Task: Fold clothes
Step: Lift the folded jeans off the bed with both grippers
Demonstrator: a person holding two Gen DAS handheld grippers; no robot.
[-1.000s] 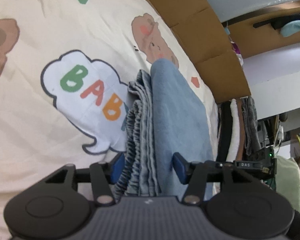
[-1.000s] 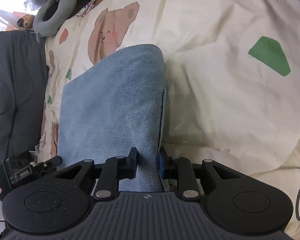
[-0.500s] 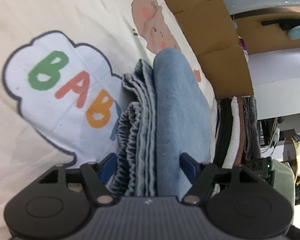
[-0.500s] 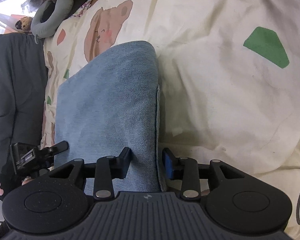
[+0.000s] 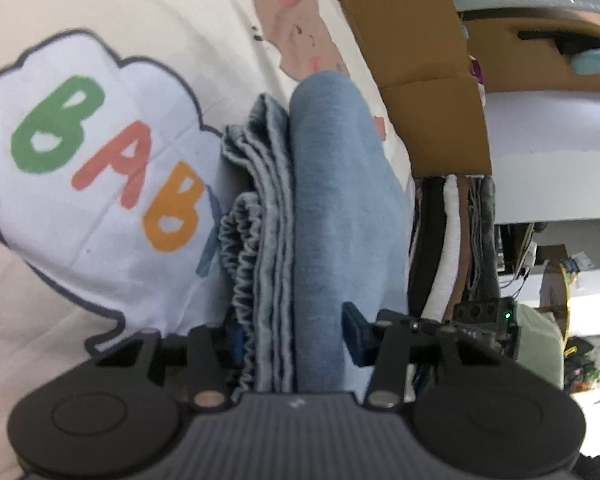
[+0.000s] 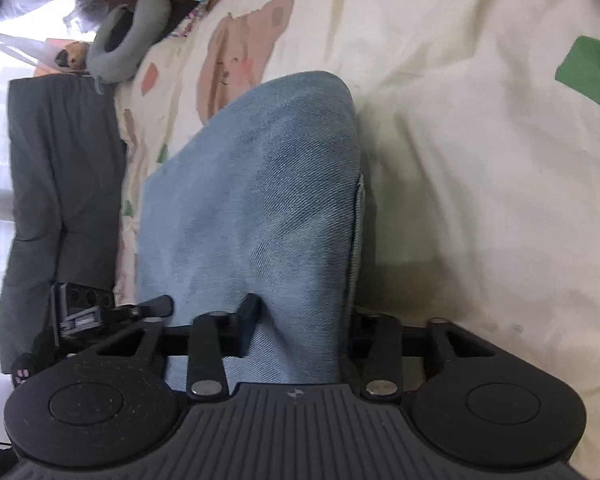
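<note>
The folded blue denim garment (image 5: 332, 208) lies on the cream printed bedsheet (image 5: 100, 80), its layered edges and gathered waistband facing left. My left gripper (image 5: 296, 332) straddles the thick fold; its jaws stand wide apart around the stack. In the right wrist view the same denim (image 6: 260, 200) fills the middle. My right gripper (image 6: 304, 316) straddles its near end, jaws spread wide, the right finger partly hidden behind the cloth. The left gripper (image 6: 112, 308) shows at the garment's left edge.
Brown cardboard (image 5: 420, 80) borders the bed at the far side. A stack of folded clothes (image 5: 460, 240) stands beyond the bed edge. A dark grey garment (image 6: 60, 180) and a grey neck pillow (image 6: 132, 40) lie to the left in the right wrist view.
Both grippers have opened wider around the denim. The left view has shifted closer along the fold; the garment stays on the sheet.
</note>
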